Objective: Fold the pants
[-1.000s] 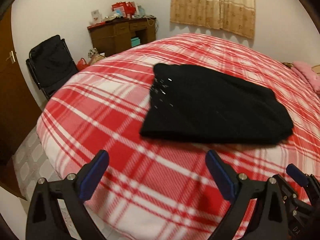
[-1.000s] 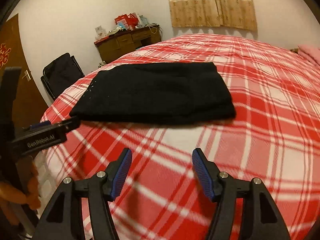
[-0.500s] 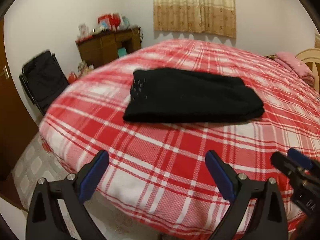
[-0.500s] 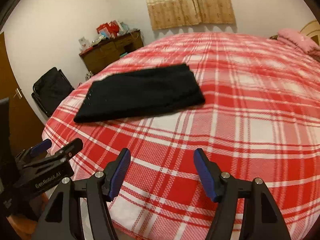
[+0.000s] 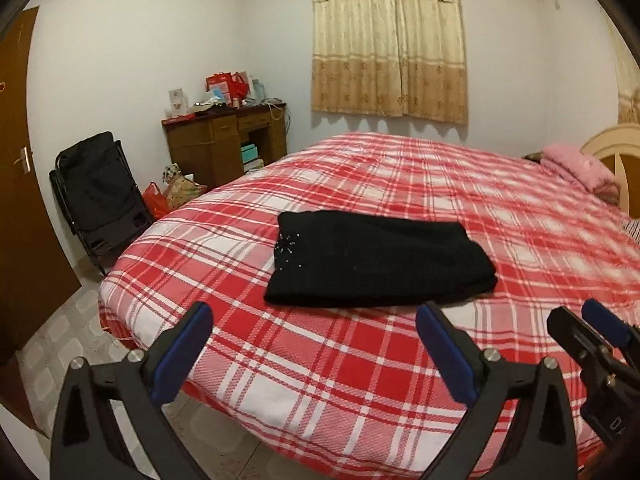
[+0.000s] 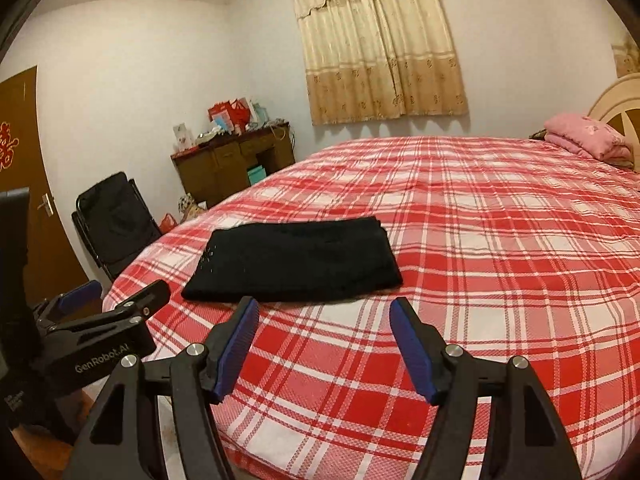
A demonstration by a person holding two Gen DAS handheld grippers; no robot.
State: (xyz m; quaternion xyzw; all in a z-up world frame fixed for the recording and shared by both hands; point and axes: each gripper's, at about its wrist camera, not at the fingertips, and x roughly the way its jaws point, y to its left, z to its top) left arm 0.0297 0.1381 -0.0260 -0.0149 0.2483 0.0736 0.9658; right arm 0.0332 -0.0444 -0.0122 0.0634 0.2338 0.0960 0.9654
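Left tongs (image 5: 314, 350): black frame, blue ribbed pads, spread wide with nothing between them; held over the near edge of the bed, clear of the cloth. Also seen at the lower left of the right wrist view (image 6: 116, 300).

Right tongs (image 6: 324, 344): same build, jaws apart and nothing between them, above the near part of the bed. One tip shows at the right edge of the left wrist view (image 5: 592, 328).

Folded black pants (image 5: 376, 264): flat, roughly rectangular stack, small pale specks near its left end; lies on the bed just beyond both pairs of tongs, touched by neither. In the right wrist view (image 6: 296, 260) it sits left of centre, near the bed's foot-side corner.

Bed with red-and-white plaid cover (image 5: 340, 380): fills most of both views, cover smooth around the pants.

Folded pink blanket (image 6: 584, 136): at the far right end of the bed, against a cream headboard (image 6: 616, 100).

Dark wooden desk (image 5: 224, 140): against the far wall, top crowded with red bags and small items.

Black folding chair (image 5: 100, 192): left of the desk, beside the brown door (image 5: 16, 160).

Beige patterned curtain (image 5: 388, 40): drawn shut on the far wall.

Tiled floor (image 5: 56, 336): visible at the bed's left.
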